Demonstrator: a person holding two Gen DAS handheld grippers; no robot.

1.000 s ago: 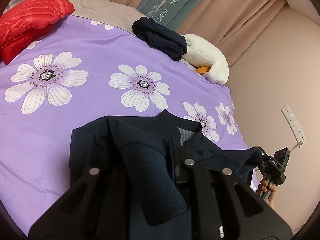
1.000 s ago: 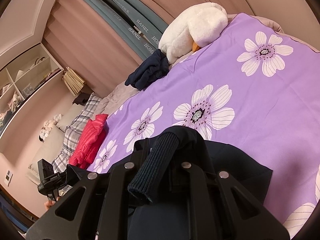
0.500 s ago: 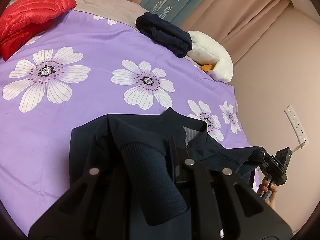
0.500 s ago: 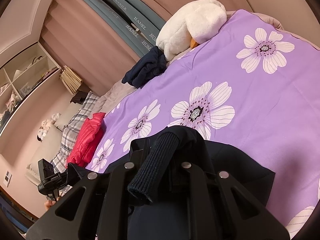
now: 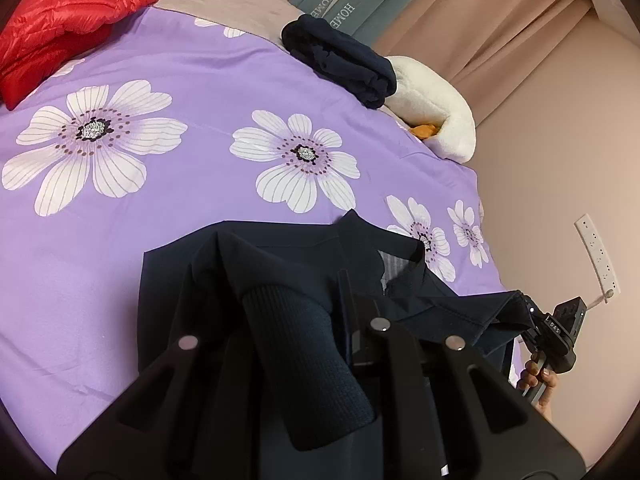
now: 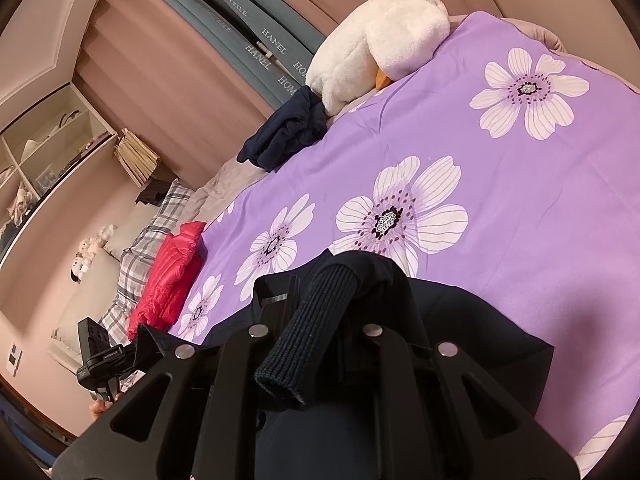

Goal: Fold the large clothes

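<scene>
A large navy jacket [image 5: 280,264] with ribbed cuffs lies partly on the purple flowered bedspread [image 5: 160,184]. My left gripper [image 5: 320,320] is shut on its fabric, a ribbed cuff [image 5: 304,344] draped over the jaws. My right gripper [image 6: 316,320] is shut on the jacket [image 6: 460,320] too, with the other ribbed cuff [image 6: 312,320] over it. Each gripper shows at the other view's edge, the right gripper [image 5: 532,316] and the left gripper [image 6: 136,348], with the jacket stretched between them.
A folded navy garment [image 5: 340,52] lies at the far edge beside a white plush duck [image 5: 436,100]. A red puffer jacket [image 5: 60,20] lies at the left. Curtains, plaid pillows [image 6: 152,236] and a wall socket strip [image 5: 596,252] surround the bed.
Both grippers have moved forward over the bed with the jacket, so the far clothes and plush duck look nearer. The grips have not changed.
</scene>
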